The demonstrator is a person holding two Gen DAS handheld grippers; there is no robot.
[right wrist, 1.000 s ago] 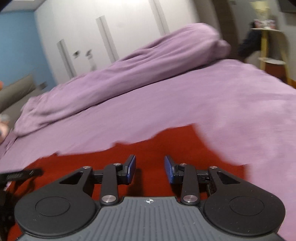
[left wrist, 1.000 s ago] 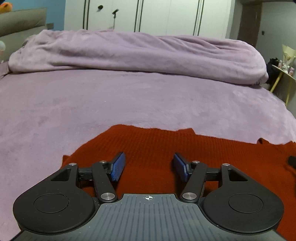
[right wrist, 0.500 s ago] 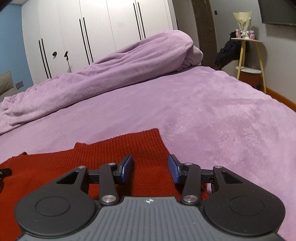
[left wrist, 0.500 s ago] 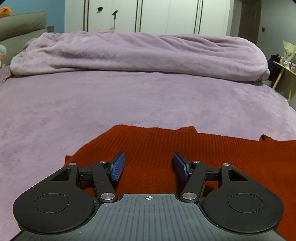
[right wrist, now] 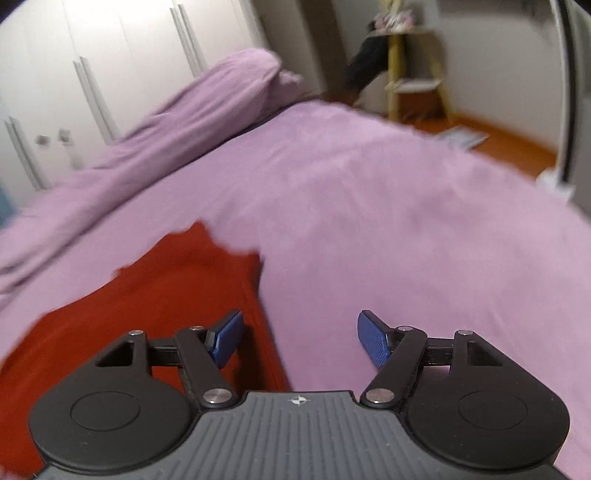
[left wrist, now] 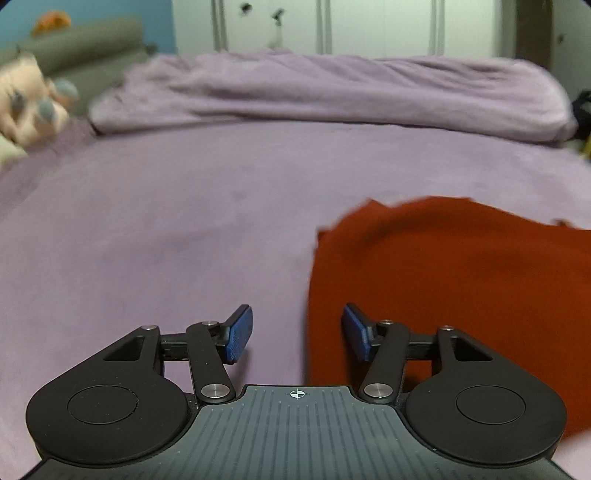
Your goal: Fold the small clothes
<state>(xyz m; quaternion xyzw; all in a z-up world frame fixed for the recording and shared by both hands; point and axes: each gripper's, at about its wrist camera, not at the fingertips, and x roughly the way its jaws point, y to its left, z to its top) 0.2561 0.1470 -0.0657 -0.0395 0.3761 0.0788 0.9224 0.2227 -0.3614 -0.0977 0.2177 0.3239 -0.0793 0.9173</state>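
In the left wrist view, a blurred pale pink plush toy [left wrist: 27, 99] is lying at the far left edge of the bed, in front of a grey upholstered headboard [left wrist: 81, 48]. A rumpled lilac plush duvet [left wrist: 332, 92] is lying heaped along the far edge of the bed, with white wardrobe doors [left wrist: 369, 26] standing behind it. The lilac plush bed cover [left wrist: 166, 221] is carrying the task item: a rust-red ribbed knit garment [left wrist: 443, 288] is lying flat on it toward the near right of this view. The left gripper [left wrist: 297, 332] is hovering at the garment's left edge with its blue-padded fingers [left wrist: 240, 334] spread apart and gripping nothing; the left pad is standing over bare cover, the right pad over red knit. In the right wrist view, the same garment [right wrist: 155, 295] is occupying the near left, with its right edge running between the fingers. The right gripper [right wrist: 301, 339] is hovering there with its blue pads [right wrist: 373, 343] spread wide and holding nothing; the left pad is over the knit, the right pad over the cover [right wrist: 406, 229]. Beyond the far right corner of the bed, a yellow wooden side table [right wrist: 413, 70] is standing on the orange floor [right wrist: 509, 140].
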